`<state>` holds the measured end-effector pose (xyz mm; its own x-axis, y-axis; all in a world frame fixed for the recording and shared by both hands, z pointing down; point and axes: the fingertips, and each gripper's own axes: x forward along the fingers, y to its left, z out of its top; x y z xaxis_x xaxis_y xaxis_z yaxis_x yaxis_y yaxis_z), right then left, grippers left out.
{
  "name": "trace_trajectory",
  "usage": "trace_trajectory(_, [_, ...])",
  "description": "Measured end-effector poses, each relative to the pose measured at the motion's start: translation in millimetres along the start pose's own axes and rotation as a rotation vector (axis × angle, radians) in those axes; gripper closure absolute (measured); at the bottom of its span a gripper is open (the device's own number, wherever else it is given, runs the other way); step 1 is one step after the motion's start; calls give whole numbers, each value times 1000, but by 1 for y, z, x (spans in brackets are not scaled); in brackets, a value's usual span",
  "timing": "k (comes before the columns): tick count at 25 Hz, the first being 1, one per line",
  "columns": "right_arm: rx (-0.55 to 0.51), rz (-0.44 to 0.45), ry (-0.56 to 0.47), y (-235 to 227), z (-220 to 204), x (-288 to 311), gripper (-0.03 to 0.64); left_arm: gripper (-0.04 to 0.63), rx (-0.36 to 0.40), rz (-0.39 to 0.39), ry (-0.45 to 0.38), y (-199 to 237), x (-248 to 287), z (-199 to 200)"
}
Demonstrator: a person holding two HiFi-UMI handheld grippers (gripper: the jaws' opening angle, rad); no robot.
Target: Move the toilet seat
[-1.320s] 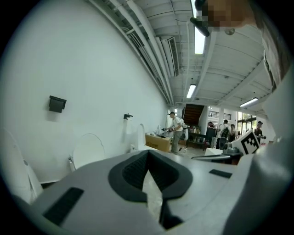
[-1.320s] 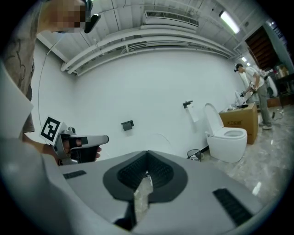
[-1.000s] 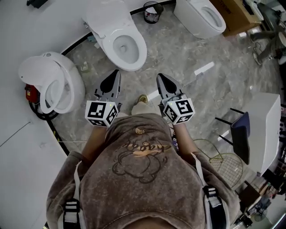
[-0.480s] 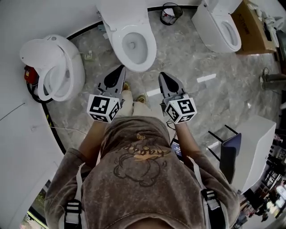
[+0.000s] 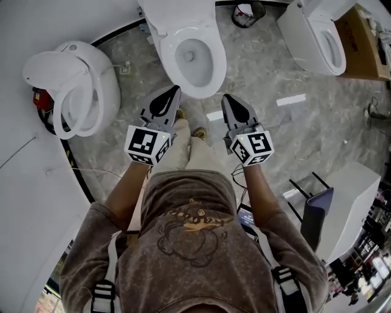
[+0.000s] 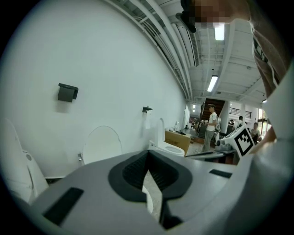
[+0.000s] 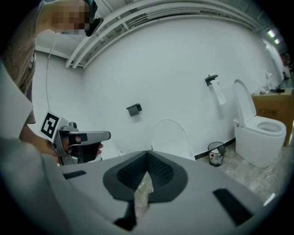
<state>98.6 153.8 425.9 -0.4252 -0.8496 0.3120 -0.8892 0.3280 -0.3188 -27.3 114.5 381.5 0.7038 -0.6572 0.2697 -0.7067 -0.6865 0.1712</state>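
Left gripper (image 5: 175,90): jaws are pressing together, gripping nothing. Right gripper (image 5: 227,98): same, jaws are sitting closed and empty. Both are hovering side by side above the marble floor (image 5: 275,67), tips pointing to 12 o'clock, apart from each other. The person's shoes (image 5: 198,131) are showing between them.

The middle toilet (image 5: 194,58) is sitting at 12 o'clock, just ahead of both tips, with its bowl open. Its toilet seat (image 7: 171,135) is standing upright against the white wall; I can't separate lid from ring. Neither gripper is touching it.

Another toilet (image 5: 79,92) is sitting at 10 o'clock with its ring tilting up. A third toilet (image 5: 317,40) is at 2 o'clock, lid up. A waste bin (image 5: 247,12) is standing between the middle and right toilets, by the wall. A cardboard box (image 5: 366,43) is lying just beyond the third toilet.
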Motion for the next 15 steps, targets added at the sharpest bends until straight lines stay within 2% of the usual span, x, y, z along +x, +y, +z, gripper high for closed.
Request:
trace_trajectory(7, [11,-48,47,-31,-33,40,618,588,-30,3,57,38,36,-50])
trace_trajectory(15, [28,-47,109,-52,-85,78,618,588,-69,-2,96,59,75,-108])
